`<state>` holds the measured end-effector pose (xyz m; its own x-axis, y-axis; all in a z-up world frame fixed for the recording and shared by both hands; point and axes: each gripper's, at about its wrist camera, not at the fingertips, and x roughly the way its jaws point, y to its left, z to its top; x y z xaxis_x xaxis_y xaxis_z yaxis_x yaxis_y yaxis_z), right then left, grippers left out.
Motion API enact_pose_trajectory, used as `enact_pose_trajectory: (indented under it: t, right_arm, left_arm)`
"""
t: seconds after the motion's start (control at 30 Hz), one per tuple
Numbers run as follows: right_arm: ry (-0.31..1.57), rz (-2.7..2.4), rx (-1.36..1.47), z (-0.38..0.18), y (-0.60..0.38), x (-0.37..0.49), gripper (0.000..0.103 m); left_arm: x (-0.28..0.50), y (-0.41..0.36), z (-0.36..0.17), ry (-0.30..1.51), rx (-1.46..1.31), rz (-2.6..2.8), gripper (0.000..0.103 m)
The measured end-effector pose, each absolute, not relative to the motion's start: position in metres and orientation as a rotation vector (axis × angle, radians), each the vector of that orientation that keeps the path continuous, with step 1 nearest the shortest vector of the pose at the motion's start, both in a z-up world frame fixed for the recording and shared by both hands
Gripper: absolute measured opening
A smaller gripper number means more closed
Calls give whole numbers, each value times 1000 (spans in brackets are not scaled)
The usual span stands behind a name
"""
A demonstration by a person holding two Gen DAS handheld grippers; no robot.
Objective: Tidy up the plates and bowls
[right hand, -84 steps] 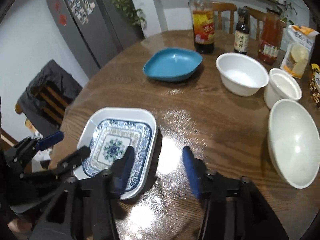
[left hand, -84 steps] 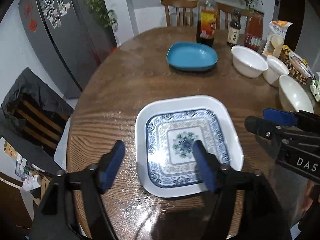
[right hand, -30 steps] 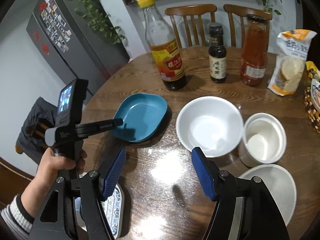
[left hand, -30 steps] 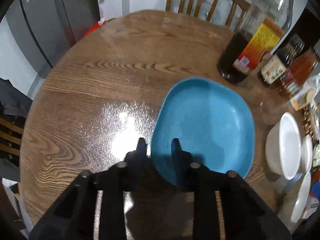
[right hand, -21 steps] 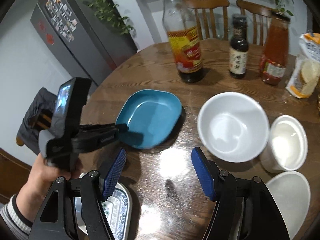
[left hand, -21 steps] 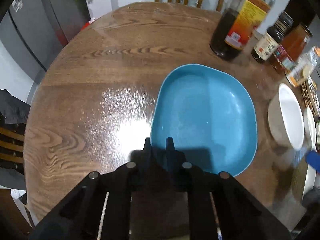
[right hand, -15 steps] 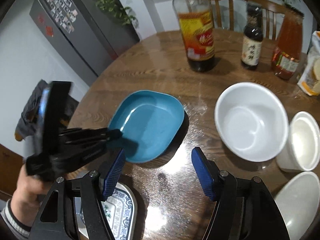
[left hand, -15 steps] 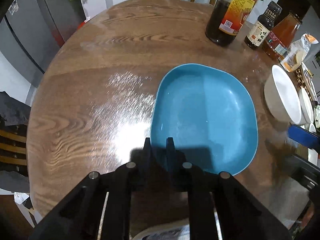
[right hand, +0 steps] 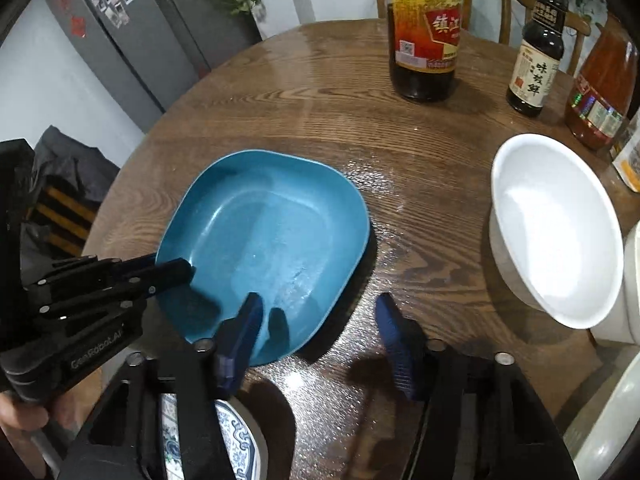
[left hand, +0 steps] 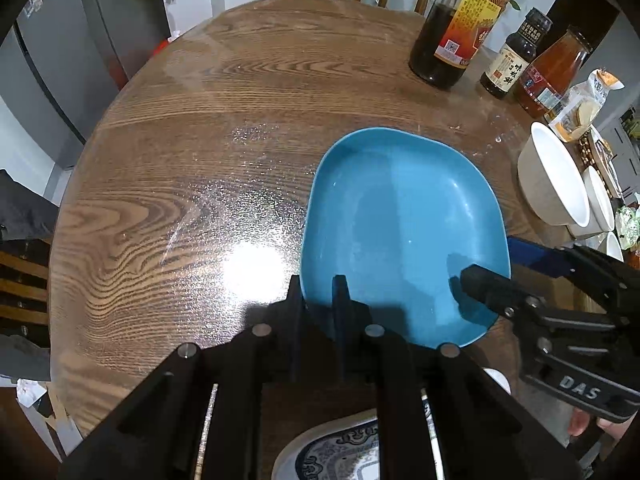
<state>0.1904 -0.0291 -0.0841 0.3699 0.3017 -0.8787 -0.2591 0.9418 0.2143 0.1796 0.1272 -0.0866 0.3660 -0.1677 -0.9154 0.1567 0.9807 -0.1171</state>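
A blue plate lies on the round wooden table. My left gripper is shut on the plate's left rim. My right gripper straddles the plate's near right rim. One finger is over the inside of the plate and the other is outside above the table. Its jaws are closing with the rim between them, and the pads stand apart from it. A white plate with a blue pattern lies nearest me, mostly hidden under the grippers.
A large white bowl sits right of the blue plate, with more white bowls beyond it. A big dark sauce bottle, a smaller dark bottle and a red one stand at the back. Chairs and a grey fridge surround the table.
The left gripper tightened on the blue plate's rim and drew it away from the bottles. The right gripper came down to the plate's other side and its jaws narrowed.
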Motion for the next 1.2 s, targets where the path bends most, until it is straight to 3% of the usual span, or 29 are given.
enact_pose_trajectory:
  t: [0.07,0.27,1.2]
  right_arm:
    - [1144,372,45,-87,-26,190,33]
    - [1125,366,48,-90,-25,192,21]
    - [971,405,48,-25,-44,134,19]
  left_arm:
    - [181,126,-87,1175,-13,-207,13]
    - [177,127,-86,1161,-17,-200,13]
    - [113,116,-29,993,-27,-161,13]
